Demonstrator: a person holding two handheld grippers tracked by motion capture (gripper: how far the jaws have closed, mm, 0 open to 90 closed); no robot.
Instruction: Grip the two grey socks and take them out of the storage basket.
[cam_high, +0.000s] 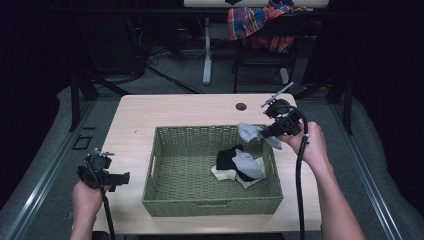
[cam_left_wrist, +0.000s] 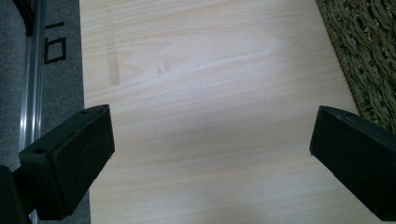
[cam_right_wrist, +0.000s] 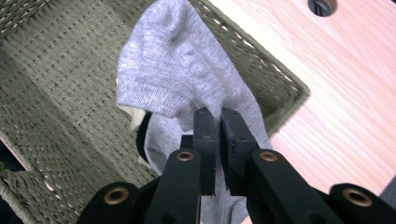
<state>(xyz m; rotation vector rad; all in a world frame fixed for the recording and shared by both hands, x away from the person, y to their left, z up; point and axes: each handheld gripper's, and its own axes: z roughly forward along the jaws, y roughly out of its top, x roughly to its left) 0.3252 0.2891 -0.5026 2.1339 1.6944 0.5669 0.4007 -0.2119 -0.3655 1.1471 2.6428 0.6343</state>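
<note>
A green woven basket (cam_high: 165, 172) sits on the middle of the wooden table. My right gripper (cam_high: 268, 132) holds a light grey sock (cam_high: 250, 131) above the basket's right rear corner; in the right gripper view its jaws (cam_right_wrist: 219, 122) are shut on the sock (cam_right_wrist: 177, 70), which hangs over the basket rim (cam_right_wrist: 280, 77). Inside the basket lie a black sock (cam_high: 227, 159), another grey sock (cam_high: 248, 164) and a cream sock (cam_high: 223, 173). My left gripper (cam_high: 124, 178) rests at the table's front left, left of the basket, open with bare wood (cam_left_wrist: 210, 93) between its jaws.
A round cable hole (cam_high: 241, 106) sits near the table's far edge. A chair with a plaid cloth (cam_high: 252, 22) stands behind the table. A metal rail (cam_left_wrist: 30, 107) runs along the floor at the left. Bare tabletop lies left of the basket.
</note>
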